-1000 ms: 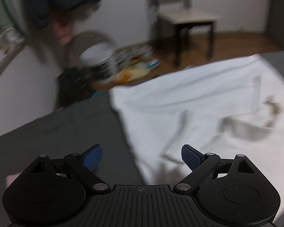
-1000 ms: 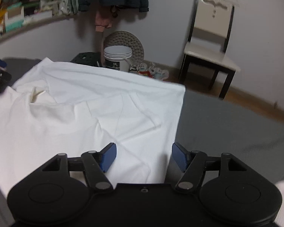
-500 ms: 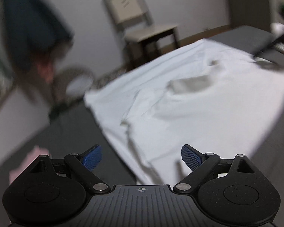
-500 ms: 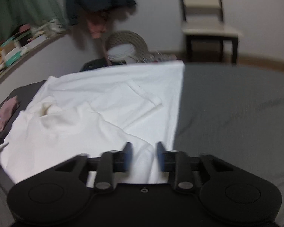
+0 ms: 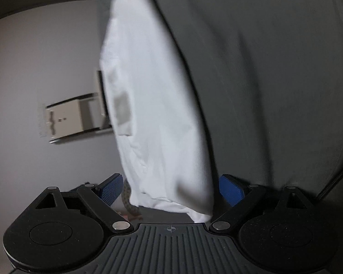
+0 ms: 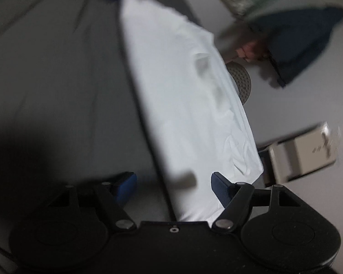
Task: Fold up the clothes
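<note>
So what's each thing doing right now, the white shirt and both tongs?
white shirt: spread out on the grey bedcover, wrinkled, an end lying between each pair of tongs.
left tongs: open, around the shirt's end.
right tongs: open, around the shirt's other end.
chair: empty, beside the bed.

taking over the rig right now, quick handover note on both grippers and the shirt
Left gripper: open, white shirt edge lying between its blue pads, not clamped.
Right gripper: open, shirt edge between its pads too.
Both views are rolled sideways and blurred, so the grippers are moving.
The shirt lies on the grey bed cover; a chair stands beyond.
Done: how far folding has got can't be told.
Left: close on the edges, make the folds.
</note>
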